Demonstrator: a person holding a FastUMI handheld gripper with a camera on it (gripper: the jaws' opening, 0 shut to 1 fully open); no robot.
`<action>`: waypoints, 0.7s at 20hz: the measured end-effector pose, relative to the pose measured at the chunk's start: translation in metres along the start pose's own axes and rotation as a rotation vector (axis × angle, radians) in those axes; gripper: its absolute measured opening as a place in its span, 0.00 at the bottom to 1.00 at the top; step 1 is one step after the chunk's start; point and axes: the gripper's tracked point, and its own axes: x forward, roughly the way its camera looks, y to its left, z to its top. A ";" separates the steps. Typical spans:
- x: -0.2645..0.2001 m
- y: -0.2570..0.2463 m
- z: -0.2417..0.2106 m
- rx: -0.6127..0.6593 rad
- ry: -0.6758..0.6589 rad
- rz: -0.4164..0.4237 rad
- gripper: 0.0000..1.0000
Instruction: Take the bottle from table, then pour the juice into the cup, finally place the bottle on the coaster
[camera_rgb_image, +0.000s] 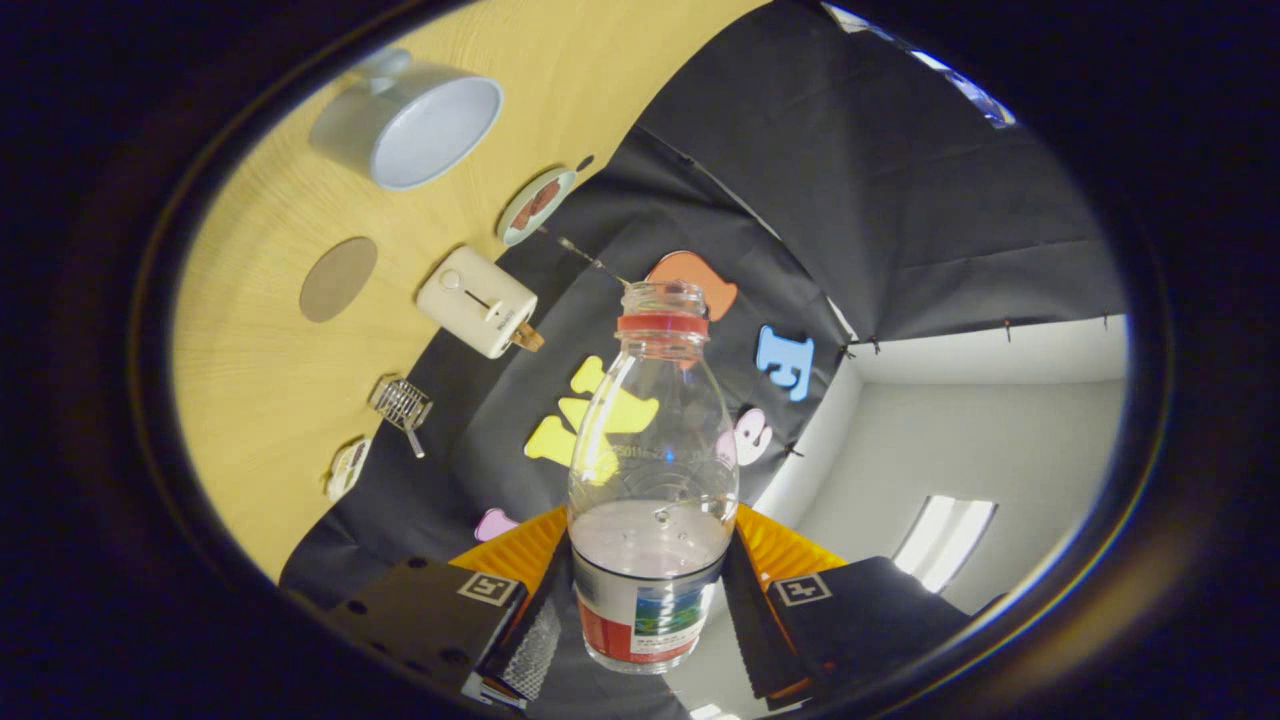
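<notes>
The gripper (650, 600) clamps the uncapped bottle (652, 470) between both fingers, pale juice (648, 540) pooled low inside. Beyond it, the white cup (410, 125) and round coaster (338, 279) sit on the table (250, 380).

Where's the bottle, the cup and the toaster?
bottle (655, 440): gripper view, on its clear glass belly, between the fingers.
cup (345, 125): gripper view, on its outer side wall.
toaster (470, 300): gripper view, on its cream top face.

bottle (652, 480) between claw (645, 610) fingers, cup (410, 120) beyond
</notes>
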 end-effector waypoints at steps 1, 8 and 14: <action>-0.001 0.001 0.000 0.010 0.006 0.005 0.78; -0.002 0.021 -0.004 0.304 0.125 0.137 0.78; -0.015 0.050 0.005 0.698 0.260 0.287 0.78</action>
